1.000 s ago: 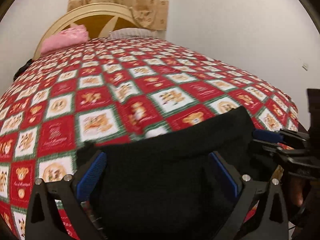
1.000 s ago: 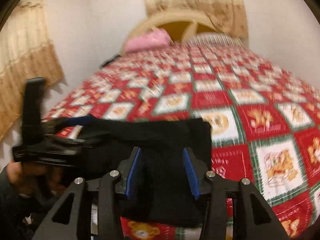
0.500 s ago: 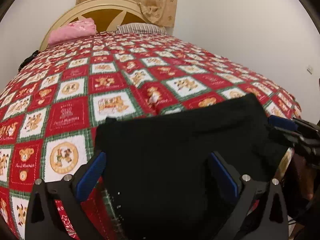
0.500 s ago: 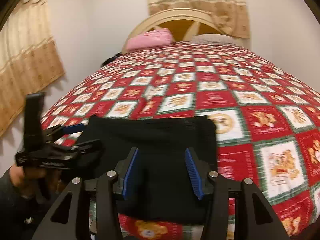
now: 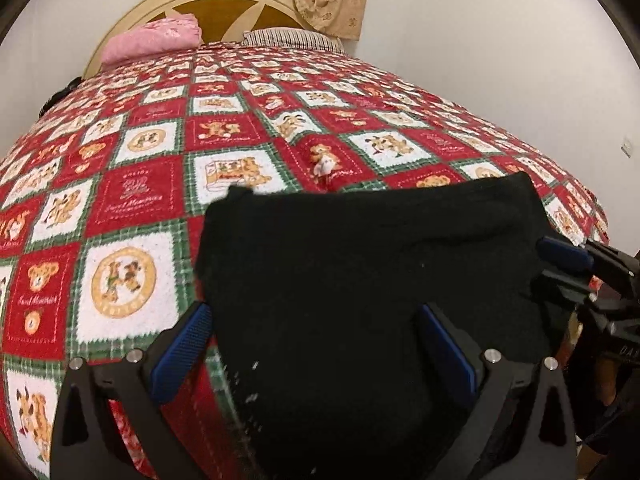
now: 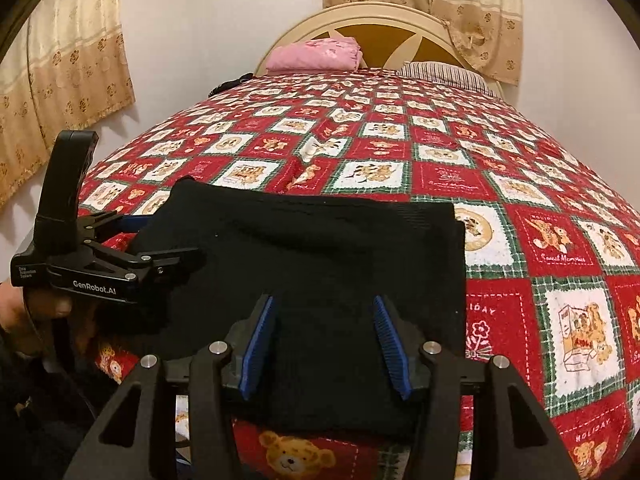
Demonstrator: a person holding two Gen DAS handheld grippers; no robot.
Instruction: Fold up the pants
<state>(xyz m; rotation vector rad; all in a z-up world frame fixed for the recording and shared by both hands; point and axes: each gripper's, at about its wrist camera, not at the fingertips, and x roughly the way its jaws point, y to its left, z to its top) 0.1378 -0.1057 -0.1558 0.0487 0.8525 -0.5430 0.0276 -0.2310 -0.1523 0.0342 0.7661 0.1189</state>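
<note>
Since the pants (image 6: 320, 280) already lie as a compact black stack near the foot of the bedspread (image 6: 520, 200), the step looks like releasing and smoothing: lift both tools straight off without dragging the top layer. The left gripper (image 5: 316, 354) stands wide over the stack; the right gripper (image 6: 324, 344) is narrower, gripping nothing. Compared with a second ago, both views are steadier and the stack sits flatter.

Left tool (image 5: 316, 344) spread wide over black pants (image 5: 360, 288) on quilt (image 5: 160, 152)
</note>
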